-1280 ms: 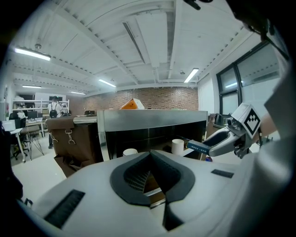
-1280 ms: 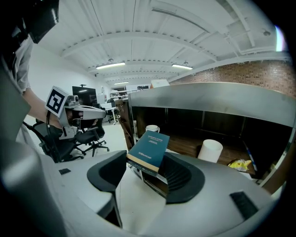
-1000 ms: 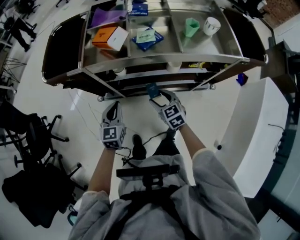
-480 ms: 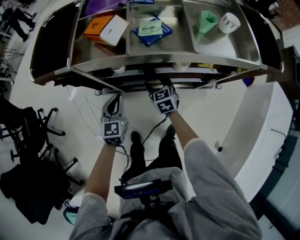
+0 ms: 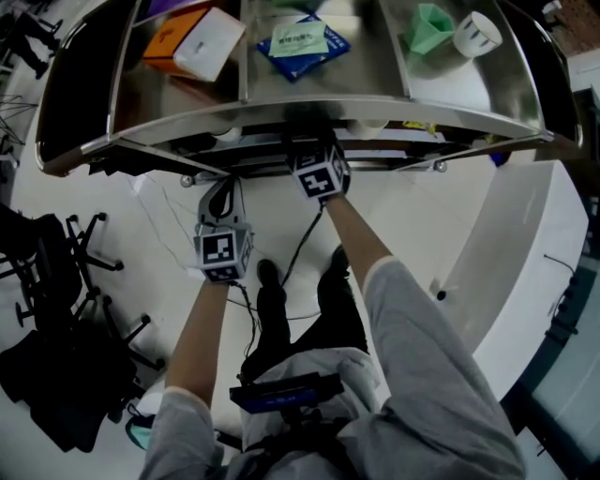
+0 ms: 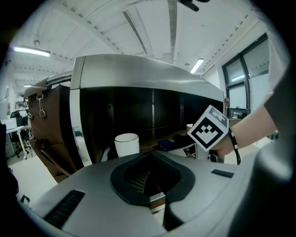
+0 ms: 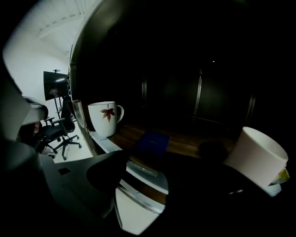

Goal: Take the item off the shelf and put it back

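A curved steel shelf unit (image 5: 328, 111) is standing on a pale, glossy floor (image 5: 422, 225), with black office chairs (image 5: 80, 272) crowding in on the left. Its top tier is split into compartments, and these are carrying an orange-and-white box (image 5: 192, 42), a blue packet (image 5: 302, 39), a green cup (image 5: 429, 26) and a white cup (image 5: 476, 33). Underneath, a dark wooden lower shelf (image 7: 199, 141) is sitting in deep shadow.

The item is a dark blue box (image 7: 152, 139), flat and slim, with a paler grey end facing outward. It is hanging just over the metal front lip of the lower shelf, pointing inward. A white mug with a red leaf (image 7: 105, 118) is standing to one side of it and a plain white mug (image 7: 256, 155) to the other.

The right tool (image 7: 148, 162) is poking in under the top tier. Its jaws are standing fairly wide, and as far as the gloom allows they are gripping the box between them. The left tool (image 5: 225, 187) is hanging outside the shelf, lower and to the left. Its jaws are pressing together on nothing.
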The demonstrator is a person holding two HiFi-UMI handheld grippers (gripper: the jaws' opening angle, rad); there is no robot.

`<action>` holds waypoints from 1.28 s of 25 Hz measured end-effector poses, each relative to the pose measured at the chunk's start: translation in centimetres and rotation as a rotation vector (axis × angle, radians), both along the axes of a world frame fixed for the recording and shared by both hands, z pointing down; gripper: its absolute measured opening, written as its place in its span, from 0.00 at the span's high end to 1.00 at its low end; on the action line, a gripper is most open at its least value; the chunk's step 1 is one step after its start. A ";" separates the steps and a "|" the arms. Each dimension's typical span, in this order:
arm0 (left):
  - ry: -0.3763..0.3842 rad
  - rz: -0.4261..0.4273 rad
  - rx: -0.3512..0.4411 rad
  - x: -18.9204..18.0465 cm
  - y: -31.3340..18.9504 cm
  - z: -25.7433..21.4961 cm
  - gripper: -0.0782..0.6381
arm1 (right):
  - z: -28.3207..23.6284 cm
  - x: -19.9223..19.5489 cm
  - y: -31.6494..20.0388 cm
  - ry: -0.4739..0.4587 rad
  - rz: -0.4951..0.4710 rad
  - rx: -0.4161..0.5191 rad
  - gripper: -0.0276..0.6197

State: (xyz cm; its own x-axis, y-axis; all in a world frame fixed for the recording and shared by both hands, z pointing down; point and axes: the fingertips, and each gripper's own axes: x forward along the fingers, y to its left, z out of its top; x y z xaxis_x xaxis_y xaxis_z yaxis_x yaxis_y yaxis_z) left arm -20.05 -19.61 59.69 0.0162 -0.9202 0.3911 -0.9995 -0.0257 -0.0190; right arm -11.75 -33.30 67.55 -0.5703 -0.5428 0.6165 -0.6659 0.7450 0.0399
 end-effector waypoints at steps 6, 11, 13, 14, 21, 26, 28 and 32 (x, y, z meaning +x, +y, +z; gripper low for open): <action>-0.009 0.001 0.018 -0.3 -0.7 1.1 0.88 | 1.2 -0.8 -1.3 0.016 0.008 -0.016 0.55; -0.007 -0.002 0.000 -0.4 -0.5 1.2 0.88 | 1.7 -1.0 -1.5 0.031 0.019 -0.020 0.54; -0.007 -0.009 0.006 -0.6 -0.4 1.2 0.88 | 1.8 -1.1 -1.5 0.026 0.018 -0.023 0.54; -0.005 -0.010 0.009 -0.6 -0.4 1.2 0.88 | 1.8 -1.1 -1.5 0.025 0.018 -0.021 0.54; 0.014 -0.030 -0.003 -0.7 0.3 1.5 0.88 | 1.6 -0.6 -1.1 0.016 0.036 -0.014 0.45; 0.004 -0.018 -0.017 -0.4 0.9 1.5 0.88 | 1.3 0.0 -0.6 0.014 0.041 -0.008 0.45; 0.016 -0.031 -0.017 -0.4 1.2 1.3 0.88 | 1.1 0.7 -0.1 0.025 0.051 -0.014 0.45; 0.003 -0.021 -0.011 -0.3 1.7 -0.2 0.88 | -0.9 1.9 1.2 0.010 0.053 -0.007 0.45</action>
